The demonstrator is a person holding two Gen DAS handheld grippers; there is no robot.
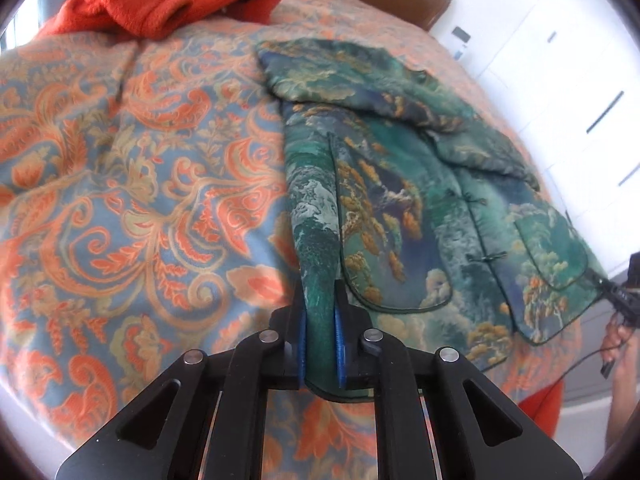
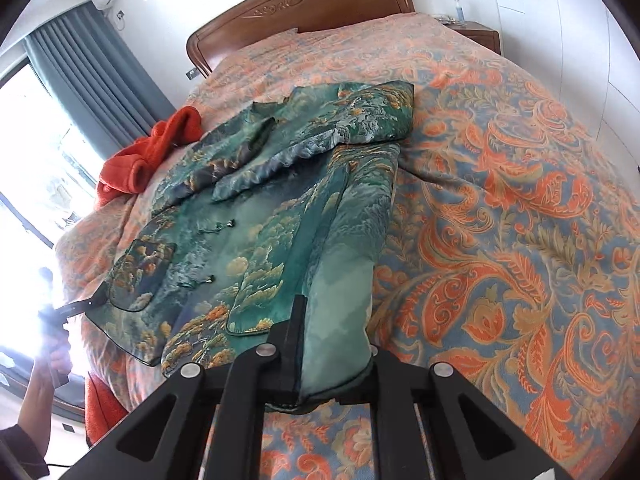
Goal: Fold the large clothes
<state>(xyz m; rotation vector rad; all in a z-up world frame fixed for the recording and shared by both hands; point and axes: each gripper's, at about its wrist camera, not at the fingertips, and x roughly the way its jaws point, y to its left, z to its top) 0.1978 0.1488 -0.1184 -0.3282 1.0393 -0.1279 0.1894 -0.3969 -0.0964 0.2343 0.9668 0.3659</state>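
Observation:
A green jacket (image 1: 400,200) with a landscape print lies front up on the bed, both sleeves folded across its chest. My left gripper (image 1: 320,304) is shut on the jacket's lower left hem edge, which is pinched between the blue pads. At the far right of the left wrist view my right gripper (image 1: 608,288) clamps the opposite hem corner. In the right wrist view the jacket (image 2: 260,232) runs away from my right gripper (image 2: 336,340), which is shut on the right hem corner; cloth hides its right finger. My left gripper (image 2: 90,303) shows at the left, on the other corner.
An orange-and-blue paisley bedspread (image 2: 520,200) covers the bed. An orange-red fleece garment (image 1: 160,4) lies crumpled near the far left. A wooden headboard (image 2: 304,4), a nightstand (image 2: 480,36), grey curtains (image 2: 92,72) and white cupboards (image 1: 580,80) surround the bed.

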